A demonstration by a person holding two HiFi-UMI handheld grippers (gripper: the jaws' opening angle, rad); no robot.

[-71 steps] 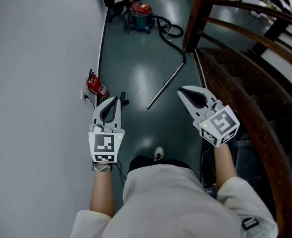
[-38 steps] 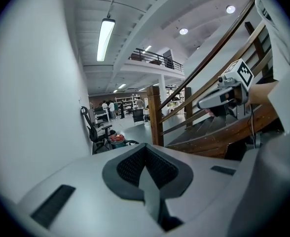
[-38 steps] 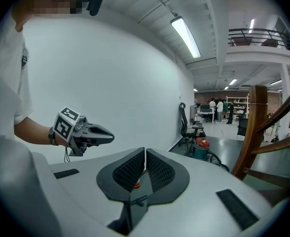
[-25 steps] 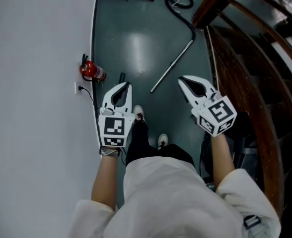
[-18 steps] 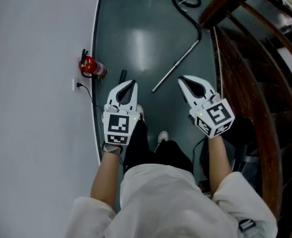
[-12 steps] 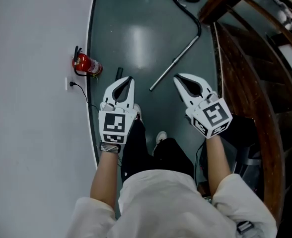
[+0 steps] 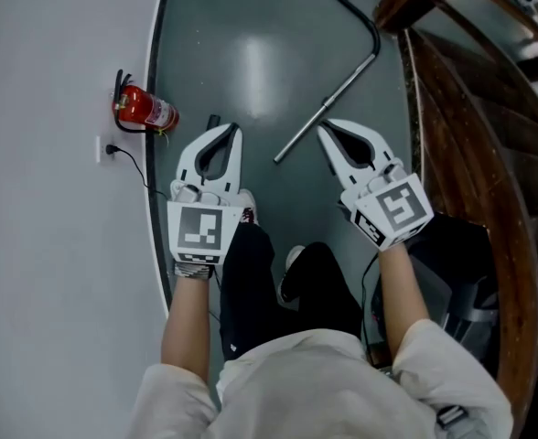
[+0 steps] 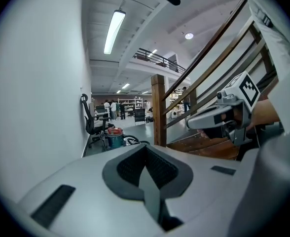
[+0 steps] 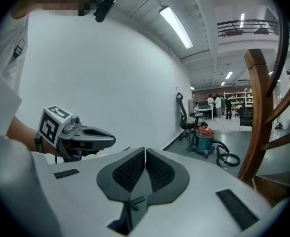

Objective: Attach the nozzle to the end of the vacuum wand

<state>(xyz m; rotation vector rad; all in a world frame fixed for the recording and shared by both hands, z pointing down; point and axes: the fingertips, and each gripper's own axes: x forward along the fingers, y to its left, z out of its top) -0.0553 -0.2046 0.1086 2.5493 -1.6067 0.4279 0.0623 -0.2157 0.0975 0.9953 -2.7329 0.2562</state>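
Observation:
The metal vacuum wand (image 7: 328,106) lies slantwise on the dark floor, its far end joined to a black hose (image 7: 356,5). A small black piece (image 7: 213,120) lies on the floor just past my left gripper (image 7: 231,128), mostly hidden by it. That gripper is shut and empty, left of the wand's near end. My right gripper (image 7: 323,128) is also shut and empty, just right of that end. In the left gripper view the pads (image 8: 146,168) are pressed together. In the right gripper view the pads (image 9: 145,171) meet too.
A red fire extinguisher (image 7: 141,108) and a wall socket (image 7: 102,148) with a cable sit at the left wall. A wooden staircase (image 7: 470,117) rises on the right. The vacuum cleaner (image 9: 204,139) and an office chair (image 8: 90,125) stand further down the hall.
Both grippers have sunk toward the floor, side by side, and stayed shut. The person's legs now show bent beneath them, and the wand's near end lies closer between the two tips.

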